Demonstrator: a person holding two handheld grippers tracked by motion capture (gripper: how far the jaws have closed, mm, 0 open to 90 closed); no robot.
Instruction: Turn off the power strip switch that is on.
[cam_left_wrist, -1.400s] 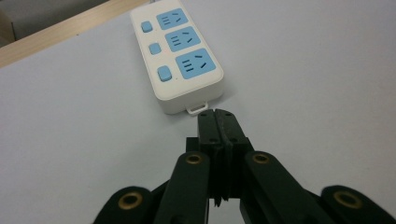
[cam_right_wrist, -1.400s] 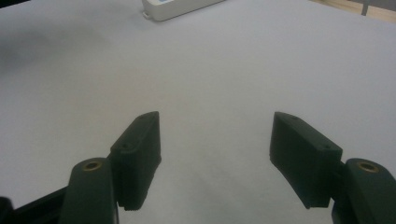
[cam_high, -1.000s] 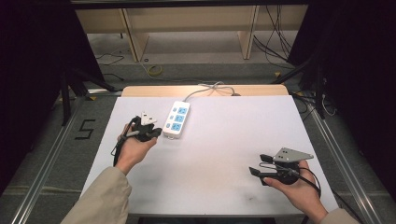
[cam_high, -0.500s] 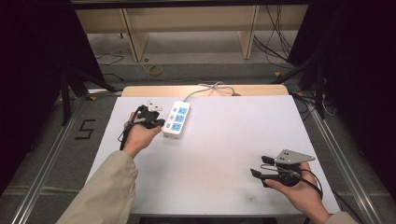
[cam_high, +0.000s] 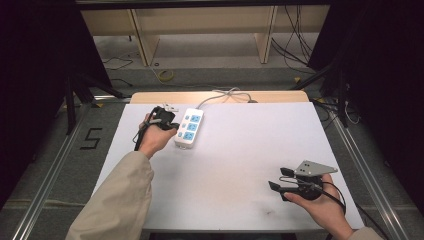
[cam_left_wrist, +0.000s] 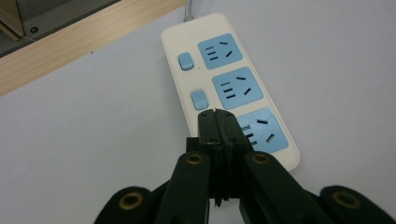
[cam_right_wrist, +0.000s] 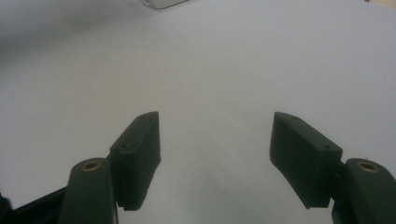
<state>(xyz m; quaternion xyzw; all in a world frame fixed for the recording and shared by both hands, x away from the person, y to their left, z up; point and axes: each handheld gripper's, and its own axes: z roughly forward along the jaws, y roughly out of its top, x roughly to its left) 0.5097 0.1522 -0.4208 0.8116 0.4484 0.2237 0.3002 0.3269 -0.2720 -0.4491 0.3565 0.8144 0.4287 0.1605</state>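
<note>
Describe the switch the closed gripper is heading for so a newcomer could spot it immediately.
On the white table, find the cream power strip at the far left. Its third blue rocker switch is hidden by the left gripper, jaws shut; the other two switches are uncovered.

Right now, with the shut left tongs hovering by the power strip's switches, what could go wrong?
1. The shut left tongs sit between the lower blue rocker switch and the nearest blue socket of the white three-socket power strip; a slight drift could poke the socket instead.
2. The strip lies loose on the white table, so a sideways push may slide it.
</note>
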